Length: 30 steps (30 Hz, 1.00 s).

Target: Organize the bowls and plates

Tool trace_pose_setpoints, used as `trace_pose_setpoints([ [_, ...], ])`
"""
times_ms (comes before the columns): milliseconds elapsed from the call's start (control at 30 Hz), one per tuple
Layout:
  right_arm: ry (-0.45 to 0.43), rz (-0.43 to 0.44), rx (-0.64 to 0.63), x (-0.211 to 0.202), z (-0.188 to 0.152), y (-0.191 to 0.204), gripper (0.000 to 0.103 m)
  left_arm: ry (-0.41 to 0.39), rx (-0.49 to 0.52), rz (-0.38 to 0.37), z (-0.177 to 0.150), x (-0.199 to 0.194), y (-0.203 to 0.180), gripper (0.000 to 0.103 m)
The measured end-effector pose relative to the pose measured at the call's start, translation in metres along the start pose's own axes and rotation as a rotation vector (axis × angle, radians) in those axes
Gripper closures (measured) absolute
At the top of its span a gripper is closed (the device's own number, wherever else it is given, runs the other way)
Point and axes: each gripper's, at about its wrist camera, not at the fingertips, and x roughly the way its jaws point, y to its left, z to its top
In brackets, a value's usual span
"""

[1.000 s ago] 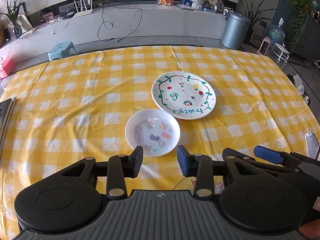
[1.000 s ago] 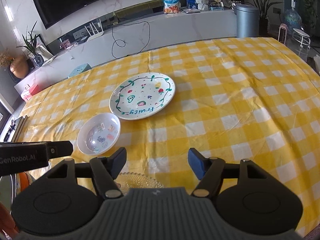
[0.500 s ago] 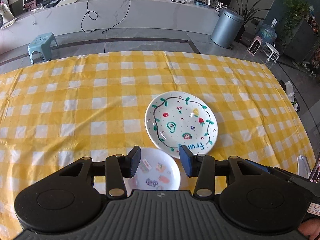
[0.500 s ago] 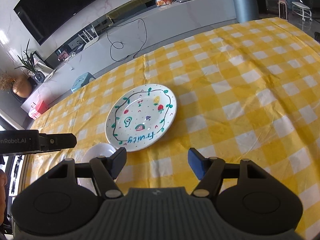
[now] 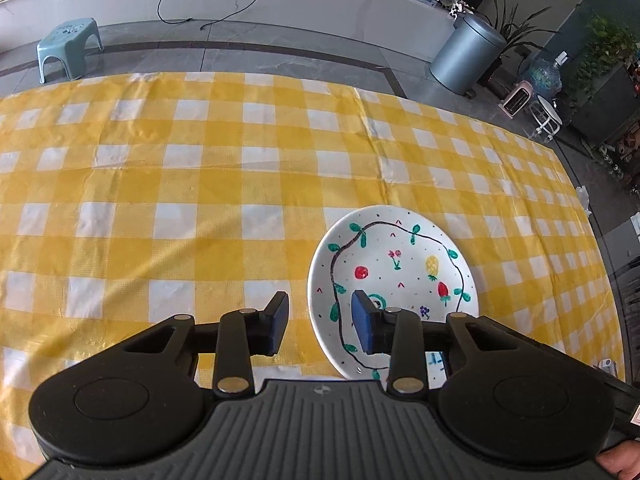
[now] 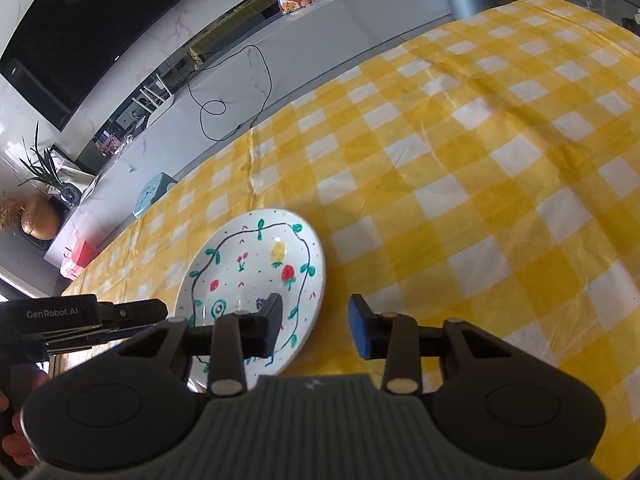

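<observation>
A white plate [image 5: 400, 276] painted with fruit and a green vine lies on the yellow checked tablecloth; it also shows in the right wrist view [image 6: 256, 272]. My left gripper [image 5: 320, 324] is open and empty, its jaws straddling the plate's left rim from above. My right gripper [image 6: 316, 326] is open and empty, its jaws straddling the plate's right rim. The left gripper's body [image 6: 60, 320] shows at the left edge of the right wrist view. The small bowl is hidden below both grippers.
The yellow checked tablecloth [image 5: 180, 200] covers the whole table. Beyond the far edge are a grey bin [image 5: 464, 54], a blue stool [image 5: 68, 46] and a long white counter [image 6: 320, 28] with a snack bag.
Both grippers have moved forward over the table. The small bowl has slid out of view beneath them, and the plate now sits right at the fingertips of both.
</observation>
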Motion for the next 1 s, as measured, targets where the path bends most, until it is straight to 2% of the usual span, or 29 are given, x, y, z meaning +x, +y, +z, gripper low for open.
trace_pose_setpoints([
  [167, 0.0, 0.028, 0.03, 0.009, 0.004, -0.007, 0.077, 0.018, -0.028, -0.027, 0.001, 0.014, 0.008, 0.066],
  [267, 0.017, 0.057, 0.061, 0.014, 0.006, -0.011, 0.087, 0.013, -0.03, -0.038, 0.001, 0.017, 0.008, 0.069],
  [467, 0.014, 0.077, 0.098, 0.016, 0.004, -0.012, 0.089, 0.006, -0.013, -0.041, 0.001, 0.019, 0.005, 0.084],
  [533, 0.01, 0.06, 0.088, 0.016, 0.003, -0.011, 0.096, 0.001, -0.015, -0.036, 0.001, 0.018, 0.005, 0.087],
  [700, -0.002, 0.026, 0.032, 0.012, 0.002, -0.002, 0.095, -0.026, 0.011, -0.01, 0.0, 0.014, -0.002, 0.088],
  [1000, -0.018, 0.041, 0.061, -0.011, 0.002, -0.007, 0.095, -0.043, 0.053, -0.009, -0.004, -0.01, -0.018, 0.089],
])
